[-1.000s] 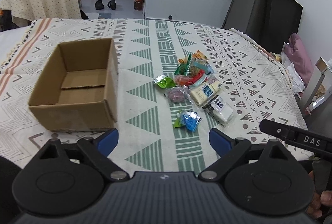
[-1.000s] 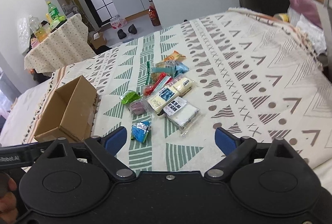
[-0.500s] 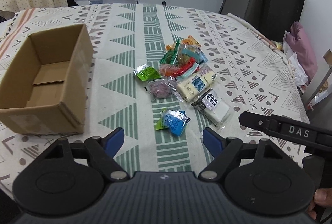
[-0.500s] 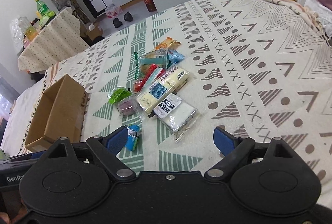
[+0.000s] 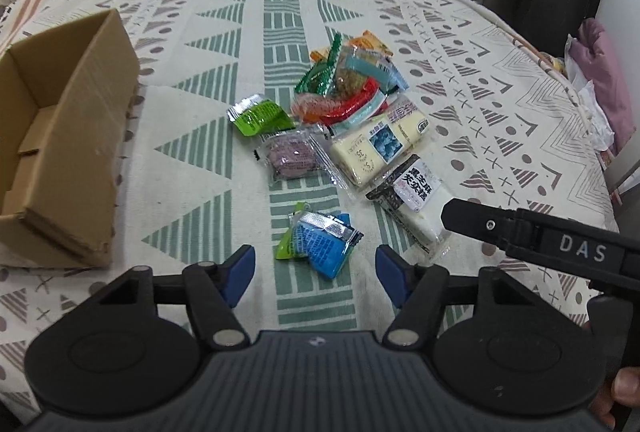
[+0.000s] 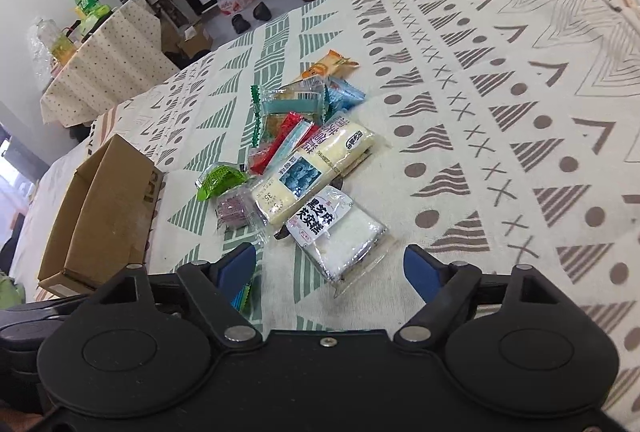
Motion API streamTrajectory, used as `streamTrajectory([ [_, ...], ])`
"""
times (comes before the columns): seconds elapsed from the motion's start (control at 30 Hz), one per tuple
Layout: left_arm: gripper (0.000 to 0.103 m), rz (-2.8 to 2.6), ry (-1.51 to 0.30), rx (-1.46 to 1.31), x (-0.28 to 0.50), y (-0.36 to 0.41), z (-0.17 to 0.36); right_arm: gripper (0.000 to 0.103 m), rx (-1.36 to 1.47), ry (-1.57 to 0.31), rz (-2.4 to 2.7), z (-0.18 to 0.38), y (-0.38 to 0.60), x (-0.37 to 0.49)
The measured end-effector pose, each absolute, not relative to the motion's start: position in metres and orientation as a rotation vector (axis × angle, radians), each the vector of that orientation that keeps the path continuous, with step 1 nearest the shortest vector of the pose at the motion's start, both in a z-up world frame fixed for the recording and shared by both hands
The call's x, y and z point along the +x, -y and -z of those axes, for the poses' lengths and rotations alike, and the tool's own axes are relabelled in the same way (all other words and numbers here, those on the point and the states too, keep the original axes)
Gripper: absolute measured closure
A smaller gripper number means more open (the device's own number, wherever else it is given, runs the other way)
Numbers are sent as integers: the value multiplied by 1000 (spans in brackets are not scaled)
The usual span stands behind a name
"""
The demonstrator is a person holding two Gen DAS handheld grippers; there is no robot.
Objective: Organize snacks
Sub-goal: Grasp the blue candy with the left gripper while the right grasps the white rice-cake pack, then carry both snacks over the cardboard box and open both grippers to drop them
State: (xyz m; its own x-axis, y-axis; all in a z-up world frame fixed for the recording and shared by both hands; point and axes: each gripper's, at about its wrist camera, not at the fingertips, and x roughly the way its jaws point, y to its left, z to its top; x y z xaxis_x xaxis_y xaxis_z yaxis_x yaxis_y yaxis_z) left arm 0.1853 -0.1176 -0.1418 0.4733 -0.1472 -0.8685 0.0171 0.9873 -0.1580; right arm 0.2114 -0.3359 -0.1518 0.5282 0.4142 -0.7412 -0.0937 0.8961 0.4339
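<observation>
Right now you hold both grippers low over the patterned tablecloth (image 5: 200, 104), tilted down toward the snacks. Your left gripper (image 5: 315, 270) has its jaws spread wide with nothing between them, the blue packet (image 5: 320, 240) lying just ahead of its fingertips. Your right gripper (image 6: 330, 268) is likewise parted and holding nothing, hovering over the white sesame cake pack (image 6: 340, 232). The cardboard box (image 5: 68, 136) sits empty to the left, apart from the snack pile (image 5: 348, 88).
</observation>
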Motion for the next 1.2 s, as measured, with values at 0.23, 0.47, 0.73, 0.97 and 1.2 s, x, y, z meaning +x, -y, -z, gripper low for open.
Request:
streamTrajectory([
  [0.23,43,103,-1095,-120,205,124,159,24,378,-957,-343,160,336,227],
  [0.47,55,97,-1129,-114,218,126,175,24,371,-950,-361,163,334,240],
  [0.73,66,79,-1132,-128,216,121,175,24,304,-1018,-378,175,317,246],
  [0.97,69,63,-1143,-129,210,115,170,42,187,-1062,-338,181,304,242],
  [1.2,69,54,-1099,-156,204,100,151,54,154,-1047,-354,169,297,232],
])
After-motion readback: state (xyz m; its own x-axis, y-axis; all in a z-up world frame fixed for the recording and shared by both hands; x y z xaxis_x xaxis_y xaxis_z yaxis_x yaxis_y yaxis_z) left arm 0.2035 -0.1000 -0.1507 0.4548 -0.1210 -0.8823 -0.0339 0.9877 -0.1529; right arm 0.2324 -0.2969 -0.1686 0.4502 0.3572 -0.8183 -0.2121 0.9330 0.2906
